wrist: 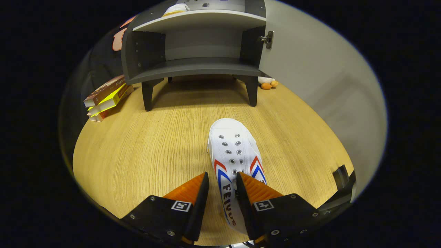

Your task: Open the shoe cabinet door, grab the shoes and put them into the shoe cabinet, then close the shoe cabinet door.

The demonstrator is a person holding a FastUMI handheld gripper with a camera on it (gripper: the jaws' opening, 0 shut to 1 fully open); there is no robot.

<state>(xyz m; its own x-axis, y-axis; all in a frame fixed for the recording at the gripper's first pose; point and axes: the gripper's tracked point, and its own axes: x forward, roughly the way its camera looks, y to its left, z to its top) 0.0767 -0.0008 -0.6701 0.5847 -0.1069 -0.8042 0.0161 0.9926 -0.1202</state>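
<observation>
A: Nearest item?

B: The gripper (222,182), fingers drawn close together with a narrow gap. The side wall of a white canvas sneaker (234,155) runs through that gap. Whether both ribbed pads press on it, I cannot tell.

A: Orientation of the sneaker?

B: Long axis straight ahead along the fingers. The rounded toe points away, toward the shoe cabinet (196,44); the heel end is hidden below the fingers. It has metal eyelets, no laces and red and blue chevron stripes on its sides.

A: Location?

B: On the wood-grain floor (137,148), well short of the cabinet.

A: The cabinet?

B: Dark grey, on short tapered legs. Its pale door (310,69) is swung open to the right, with a metal hinge showing. The lower shelf is bare; something pale lies on the upper shelf.

A: Other items?

B: Stacked books (106,100) ahead to the left, by the cabinet's left leg. A small orange-and-white toy (268,83) lies by the right leg.
</observation>
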